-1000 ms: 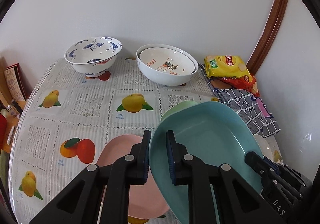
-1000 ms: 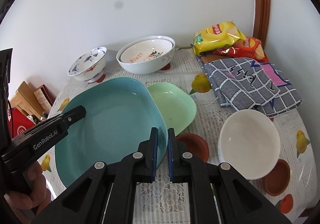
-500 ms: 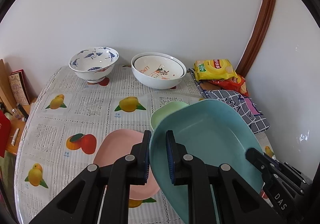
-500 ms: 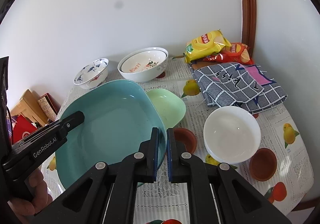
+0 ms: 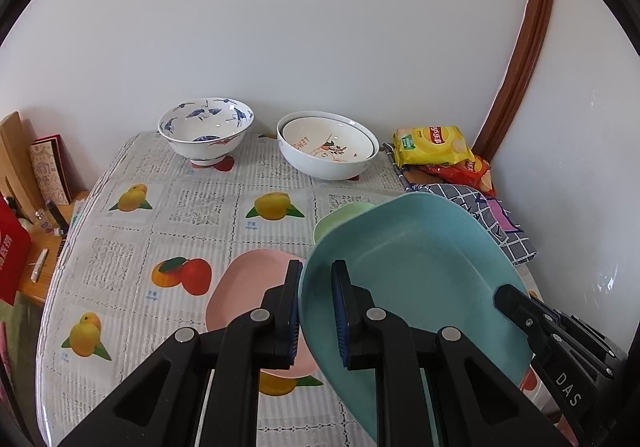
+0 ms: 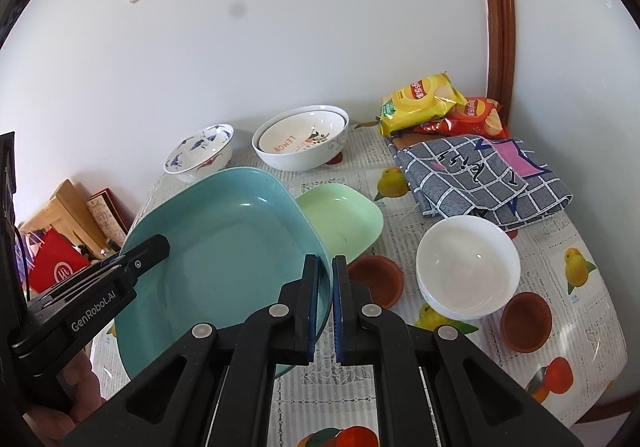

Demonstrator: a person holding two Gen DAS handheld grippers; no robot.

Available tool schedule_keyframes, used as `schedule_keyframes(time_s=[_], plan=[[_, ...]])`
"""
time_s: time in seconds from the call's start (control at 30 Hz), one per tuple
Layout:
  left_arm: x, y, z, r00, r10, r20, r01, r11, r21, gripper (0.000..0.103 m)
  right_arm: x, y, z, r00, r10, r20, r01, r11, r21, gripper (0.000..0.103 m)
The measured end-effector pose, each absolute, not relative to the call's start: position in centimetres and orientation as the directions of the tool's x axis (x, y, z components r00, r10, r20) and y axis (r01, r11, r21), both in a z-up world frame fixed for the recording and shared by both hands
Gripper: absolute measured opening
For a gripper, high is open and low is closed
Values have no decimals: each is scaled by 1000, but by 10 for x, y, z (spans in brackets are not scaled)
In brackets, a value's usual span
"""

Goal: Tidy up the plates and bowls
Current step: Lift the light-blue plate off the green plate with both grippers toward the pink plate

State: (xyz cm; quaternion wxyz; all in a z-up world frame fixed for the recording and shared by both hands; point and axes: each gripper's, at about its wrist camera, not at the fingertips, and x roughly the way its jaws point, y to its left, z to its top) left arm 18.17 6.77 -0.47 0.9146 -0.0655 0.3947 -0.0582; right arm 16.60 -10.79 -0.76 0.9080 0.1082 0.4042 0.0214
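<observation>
Evidently the carrying step is under way: both grippers are gripping the teal plate (image 6: 224, 247) by opposite rims and holding it in the air, above the near middle of the table (image 5: 132, 231). The left gripper (image 5: 316, 311) is pinching one rim between nearly closed fingers, and the right gripper (image 6: 325, 303) is clamping the opposite rim the same way. The plate is tilting, its hollow facing up and toward the right gripper's side, its long axis running roughly from one gripper to the other.

Below it, the pink plate (image 5: 240, 287) is lying toward the near edge, and the green plate (image 6: 344, 219) is sitting just behind, toward the middle. By my judgement, the next move is calling for levelling the teal plate and lowering it onto a bare patch or onto another plate so that it sits flat, both grippers descending together so neither rim slips. Stacked bowls (image 5: 328, 151) and a blue-patterned bowl (image 5: 206, 131) are waiting along the far edge.
</observation>
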Motion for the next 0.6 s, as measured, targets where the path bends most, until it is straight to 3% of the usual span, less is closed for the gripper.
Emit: schedule_keyframes(time_s=[0.6], plan=[[170, 107, -17, 679, -121, -724, -3, 986, -167, 14, 163, -68, -14, 652, 161, -740, -11, 979, 204, 7]])
